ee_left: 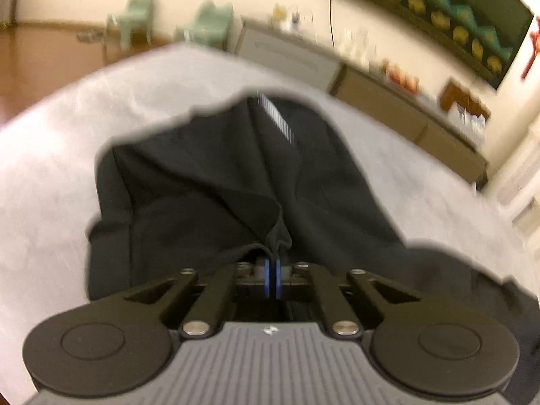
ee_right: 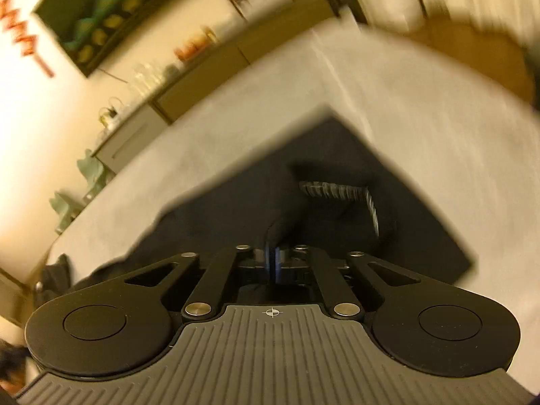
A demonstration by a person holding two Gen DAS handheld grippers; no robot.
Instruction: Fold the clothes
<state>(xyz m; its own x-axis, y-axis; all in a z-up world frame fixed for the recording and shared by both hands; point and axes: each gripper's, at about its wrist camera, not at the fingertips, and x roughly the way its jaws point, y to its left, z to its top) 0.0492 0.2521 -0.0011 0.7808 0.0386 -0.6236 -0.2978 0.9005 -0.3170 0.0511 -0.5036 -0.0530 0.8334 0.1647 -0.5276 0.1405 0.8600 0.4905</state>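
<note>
Both grippers sit closest to the lens, each with its blue-padded fingers pressed together on a pinch of black cloth. From where I stand, the left gripper (ee_left: 272, 271) has a bunched hem or edge of the black garment (ee_left: 216, 182) drawn up into a small peak, and the right gripper (ee_right: 273, 258) is clamped likewise on a raised ridge of the same dark fabric. Neither shows any gap between its pads beyond the thickness of the cloth.

That garment lies on the pale grey table (ee_left: 50, 155), well inside its edges, with a white striped tag (ee_left: 278, 119) showing on the far part of it. In the right wrist view the far part looks flat with straight edges and a square corner, so it may be partly folded over itself; the blur keeps me from saying more.

I'd judge the cloth soft, limp and light: it sags and creases away from each pinch, so it will drape rather than hold a shape, and it is neither slippery nor fragile. Edges and corners are the sensible places to grip, as now.

Its long axis seems to run away from the grippers toward the tagged end, though I cannot tell which end is which.
</note>
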